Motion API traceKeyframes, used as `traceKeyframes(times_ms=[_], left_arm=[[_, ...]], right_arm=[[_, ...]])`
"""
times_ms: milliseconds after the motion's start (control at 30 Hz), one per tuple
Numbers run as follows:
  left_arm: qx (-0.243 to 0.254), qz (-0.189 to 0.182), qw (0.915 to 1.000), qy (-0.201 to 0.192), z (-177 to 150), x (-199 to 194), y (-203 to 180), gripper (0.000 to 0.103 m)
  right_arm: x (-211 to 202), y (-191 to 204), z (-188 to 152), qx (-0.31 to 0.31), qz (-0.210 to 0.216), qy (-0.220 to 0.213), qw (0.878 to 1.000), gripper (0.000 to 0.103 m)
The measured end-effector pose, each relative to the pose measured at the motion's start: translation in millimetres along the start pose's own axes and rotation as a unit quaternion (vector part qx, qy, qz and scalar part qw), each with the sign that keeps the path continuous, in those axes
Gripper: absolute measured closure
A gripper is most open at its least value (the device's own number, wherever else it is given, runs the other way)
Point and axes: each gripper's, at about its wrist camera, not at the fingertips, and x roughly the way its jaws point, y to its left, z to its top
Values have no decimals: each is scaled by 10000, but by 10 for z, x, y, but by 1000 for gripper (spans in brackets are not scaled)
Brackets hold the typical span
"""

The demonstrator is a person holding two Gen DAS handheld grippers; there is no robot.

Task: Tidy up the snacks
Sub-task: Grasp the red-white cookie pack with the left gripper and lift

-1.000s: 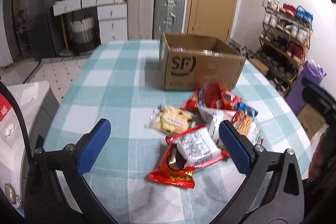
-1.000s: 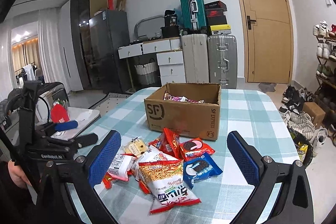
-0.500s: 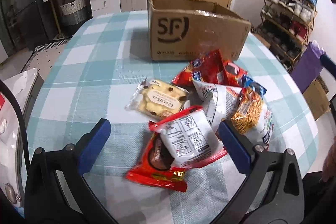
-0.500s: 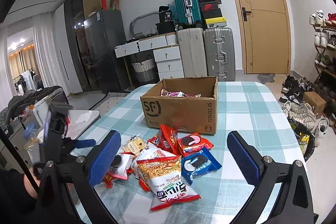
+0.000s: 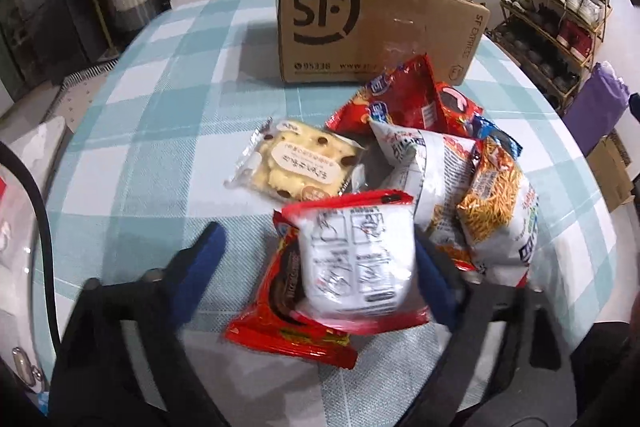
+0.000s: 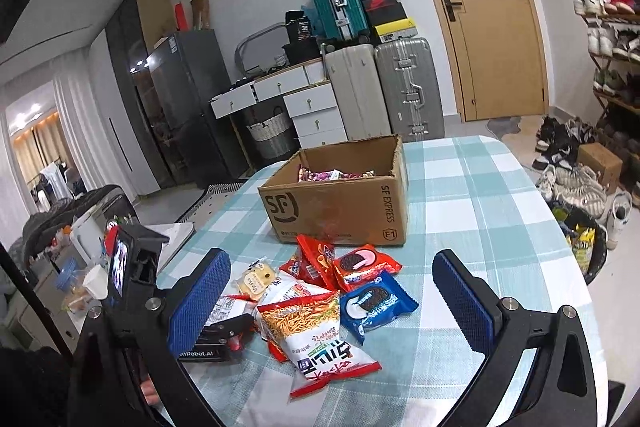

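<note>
The brown box said "SF". The left gripper was closing around a white packet; the right gripper was wide, holding nothing.

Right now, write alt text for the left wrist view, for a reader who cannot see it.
The left gripper is closing around a white snack packet lying on a red chocolate wrapper, on a table with a teal checked cloth. Beyond lie a biscuit pack and more snack bags, before an open cardboard box.
</note>
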Motion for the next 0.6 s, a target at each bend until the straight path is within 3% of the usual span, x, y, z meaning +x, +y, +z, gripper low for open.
traceKeyframes(times_ms=[33, 100, 133, 267, 600], left_arm=[[-53, -78, 9999, 39, -6, 10, 23, 31], [-122, -255, 9995, 150, -17, 47, 61, 49], [-118, -304, 9993, 198, -28, 57, 70, 52], [3, -436, 9989, 161, -41, 33, 56, 59], [6, -552, 9984, -109, -49, -195, 128, 62]], right_arm=[[-15, -12, -2, 47, 9, -12, 10000, 0], [-22, -13, -3, 71, 32, -19, 10000, 0], [-23, -10, -5, 60, 13, -25, 10000, 0], [-13, 1, -26, -5, -10, 24, 10000, 0], [144, 76, -99, -210, -58, 376, 9991, 0]])
